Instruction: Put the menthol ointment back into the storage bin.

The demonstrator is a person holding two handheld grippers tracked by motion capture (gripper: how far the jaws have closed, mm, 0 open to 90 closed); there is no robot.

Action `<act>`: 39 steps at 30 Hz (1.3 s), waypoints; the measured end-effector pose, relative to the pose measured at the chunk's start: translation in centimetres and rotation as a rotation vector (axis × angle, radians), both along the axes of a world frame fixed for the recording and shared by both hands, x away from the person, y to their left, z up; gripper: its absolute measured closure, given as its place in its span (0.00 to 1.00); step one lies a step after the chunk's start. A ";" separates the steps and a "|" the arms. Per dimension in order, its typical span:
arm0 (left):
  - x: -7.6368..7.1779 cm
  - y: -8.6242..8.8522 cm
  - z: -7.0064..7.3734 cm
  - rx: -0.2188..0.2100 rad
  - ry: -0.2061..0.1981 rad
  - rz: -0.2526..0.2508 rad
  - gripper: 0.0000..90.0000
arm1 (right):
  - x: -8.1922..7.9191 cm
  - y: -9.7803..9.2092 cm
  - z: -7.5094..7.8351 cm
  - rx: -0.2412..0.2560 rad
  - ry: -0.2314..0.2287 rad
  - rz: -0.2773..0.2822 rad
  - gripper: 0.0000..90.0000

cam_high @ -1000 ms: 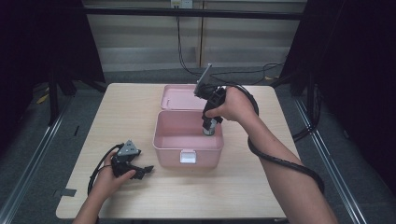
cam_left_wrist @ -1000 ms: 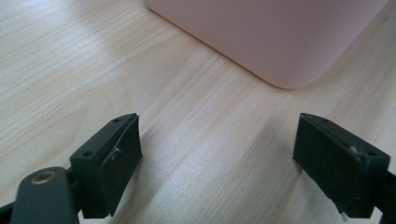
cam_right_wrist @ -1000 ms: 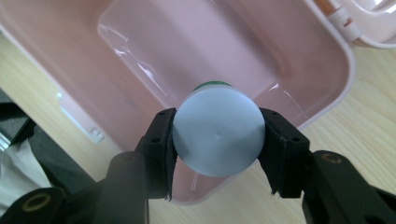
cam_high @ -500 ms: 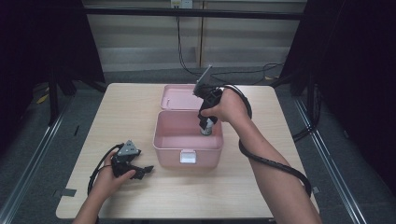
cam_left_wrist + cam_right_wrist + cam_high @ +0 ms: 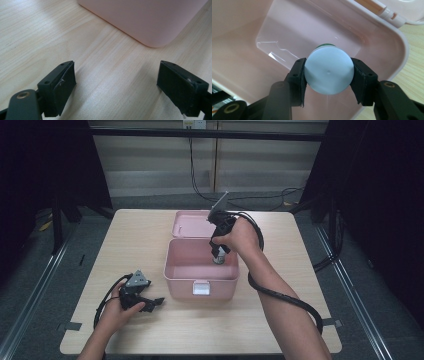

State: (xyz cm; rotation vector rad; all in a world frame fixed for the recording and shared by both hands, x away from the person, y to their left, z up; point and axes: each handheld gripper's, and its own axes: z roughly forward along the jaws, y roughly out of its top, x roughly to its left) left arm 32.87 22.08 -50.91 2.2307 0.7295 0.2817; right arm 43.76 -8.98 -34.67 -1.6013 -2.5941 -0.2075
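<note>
Firmly clamped by the right gripper (image 5: 327, 75): a white-capped bottle (image 5: 328, 71), hanging inside the pink box (image 5: 172, 265) near its back right corner. Probably mid-placement; next, lower to the floor and release. Left gripper (image 5: 125, 87) spread wide, resting toward the table's (image 5: 140, 230) front left corner.

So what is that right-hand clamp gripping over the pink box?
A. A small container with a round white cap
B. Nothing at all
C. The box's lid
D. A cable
A: in the right gripper view the jaws of the right gripper press both sides of the white-capped container inside the pink box.
</note>
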 end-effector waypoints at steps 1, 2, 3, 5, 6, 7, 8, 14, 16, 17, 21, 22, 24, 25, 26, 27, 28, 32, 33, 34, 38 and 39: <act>0.0 0.0 0.0 0.000 0.000 0.000 0.16 | 0.0 0.1 -0.2 -0.003 -0.001 -0.003 0.56; 0.0 0.0 0.0 0.000 0.000 0.000 0.16 | 0.1 0.1 -0.3 -0.005 -0.001 -0.007 0.56; 0.0 0.0 0.0 0.000 0.000 0.000 0.16 | 0.1 0.2 -0.5 -0.005 0.001 -0.009 0.56; 0.0 0.0 0.0 0.000 0.000 0.000 0.16 | 0.2 0.3 -0.9 -0.002 0.000 -0.015 0.56; 0.0 0.0 0.0 0.000 0.000 0.000 0.16 | 0.2 0.4 -1.0 -0.001 0.002 -0.016 0.56; 0.0 0.0 0.0 0.000 -0.001 0.000 0.16 | 0.2 0.5 -1.1 -0.004 -0.001 -0.018 0.56; 0.0 0.0 0.0 0.000 0.000 0.000 0.16 | 0.2 0.5 -1.2 -0.009 -0.003 -0.018 0.56; 0.0 0.0 0.0 0.000 0.000 0.000 0.16 | 0.4 0.5 -1.3 0.004 -0.014 -0.040 0.56; 0.0 0.0 0.0 0.000 0.000 0.000 0.16 | 0.5 0.5 -1.3 0.012 -0.016 -0.044 0.56; 0.0 0.0 0.0 0.000 0.000 0.000 0.16 | 0.5 0.5 -1.4 0.012 -0.018 -0.046 0.56; 0.0 0.0 0.0 0.000 0.000 0.000 0.16 | 0.7 0.4 -1.7 0.006 -0.025 -0.055 0.56; 0.0 0.0 0.0 0.000 0.000 0.000 0.16 | 0.8 0.4 -1.8 0.008 -0.022 -0.056 0.56; 0.0 0.0 0.0 0.000 0.000 0.000 0.16 | 0.8 0.4 -2.0 0.004 -0.020 -0.058 0.56; 0.0 0.0 0.0 0.000 0.000 0.000 0.16 | 0.9 0.4 -2.1 0.005 -0.019 -0.060 0.56; 0.0 0.0 0.0 0.000 0.000 0.000 0.16 | 0.9 0.4 -2.2 0.003 -0.020 -0.063 0.56; 0.0 0.0 0.0 0.000 0.000 0.000 0.16 | 1.0 0.4 -2.3 0.002 -0.021 -0.064 0.56; 0.0 0.0 0.0 0.000 0.000 0.000 0.16 | 1.0 0.3 -2.4 0.005 -0.017 -0.068 0.56; 0.0 0.0 0.0 0.000 0.000 0.000 0.16 | 1.2 0.3 -2.9 -0.008 -0.018 -0.074 0.56; 0.0 0.0 0.0 0.000 0.000 0.000 0.16 | 1.3 0.3 -3.1 -0.010 -0.018 -0.076 0.56; 0.0 0.0 0.0 -0.001 0.000 0.000 0.16 | 1.3 0.3 -3.2 -0.007 -0.016 -0.080 0.56; 0.0 0.0 0.0 -0.001 0.000 0.000 0.16 | 1.4 0.4 -4.0 -0.015 -0.017 -0.084 0.56; 0.0 0.0 0.0 0.000 0.000 0.000 0.16 | 1.4 0.5 -4.2 -0.020 -0.019 -0.085 0.56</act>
